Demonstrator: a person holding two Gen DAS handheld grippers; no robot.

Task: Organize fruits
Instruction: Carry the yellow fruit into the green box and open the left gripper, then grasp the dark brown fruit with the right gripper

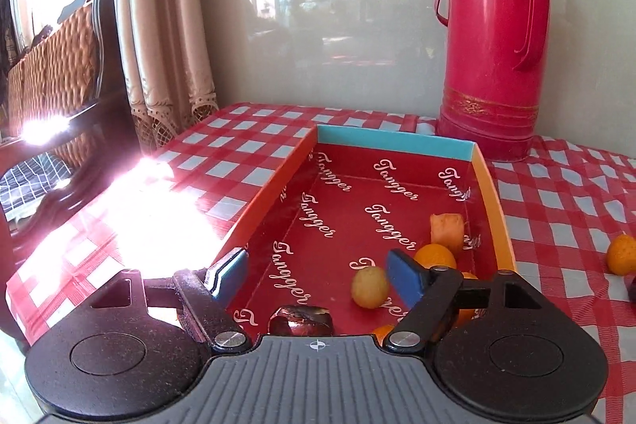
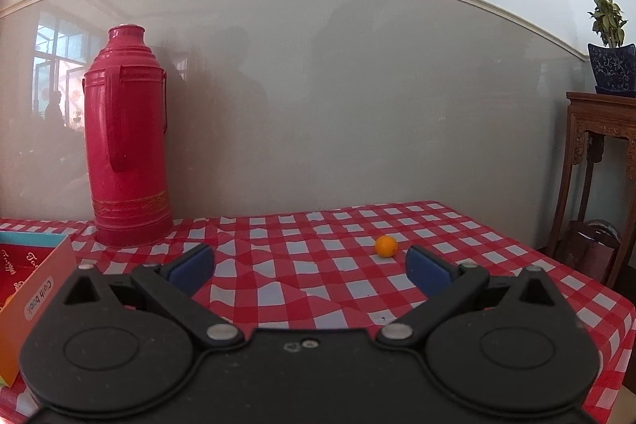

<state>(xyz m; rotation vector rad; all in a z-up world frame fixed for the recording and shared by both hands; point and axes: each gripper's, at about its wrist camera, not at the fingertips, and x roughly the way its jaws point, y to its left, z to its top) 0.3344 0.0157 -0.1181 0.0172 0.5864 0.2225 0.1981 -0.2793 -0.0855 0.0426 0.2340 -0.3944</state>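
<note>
- Hovering over the near end of the box [image 1: 493,181], the left hand-held gripper [image 1: 318,279] has its jaws spread wide, with nothing pressed between the blue pads [image 1: 405,277].
- Inside the box, on its red printed floor, one yellowish round fruit [image 1: 370,287] lies just beside the right pad, apart from the left one.
- One dark glossy fruit [image 1: 300,320] sits at the box's near edge, partly hidden by the gripper body.
- At least two oranges [image 1: 435,255] lie by the box's right wall; others may be hidden behind the gripper linkage, so the full count cannot be told.
- One orange wedge-shaped piece [image 1: 447,231] stands just behind those oranges, close to the right wall.
- Outside the box, one orange fruit [image 1: 622,253] rests on the checked table [image 1: 254,134], with a dark object beside it cut off by the view's edge.
- One red thermos [image 1: 493,38] stands upright near the table's far edge, against the wall, just beyond the box's far right corner.
- The right hand-held gripper [image 2: 310,267] is also opened wide and holds nothing.
- In the right wrist view, one small orange [image 2: 386,246] sits alone on the table toward the far right corner, well apart from the thermos.
- One potted plant [image 2: 612,66] stands on one wooden stand [image 2: 596,146] beyond the table's right edge.
</note>
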